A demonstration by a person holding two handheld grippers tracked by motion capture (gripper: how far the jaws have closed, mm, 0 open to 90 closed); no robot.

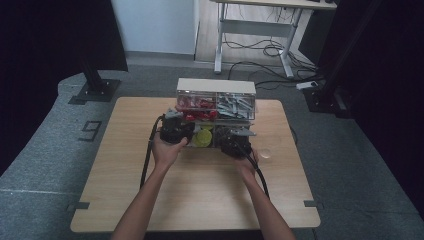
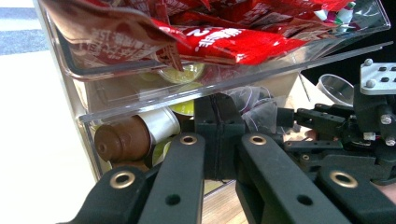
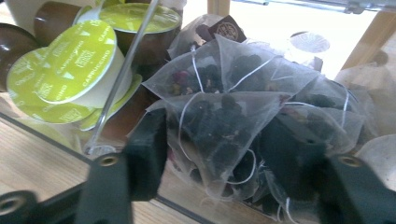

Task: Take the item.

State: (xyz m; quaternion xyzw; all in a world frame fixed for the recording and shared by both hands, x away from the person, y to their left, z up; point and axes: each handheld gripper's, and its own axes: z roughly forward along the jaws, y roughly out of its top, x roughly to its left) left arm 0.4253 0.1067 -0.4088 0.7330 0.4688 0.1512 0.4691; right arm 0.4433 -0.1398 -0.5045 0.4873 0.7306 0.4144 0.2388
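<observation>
Grey floor, dark curtains at both sides, a second desk with cables at the back. Wooden desk carrying a clear two-tier organiser, white-topped, at its far middle. Upper tier: red sachets left, grey sachets right. Lower tier: green-lidded coffee capsules and a brown capsule left, pyramid tea bags right. Small clear cup on the desk just right of the hands. Left tool: jaws together, pressed at the front of the lower tier, nothing seen between them. Right tool: jaws wide apart, straddling a tea bag inside the right lower compartment; contact cannot be told.
</observation>
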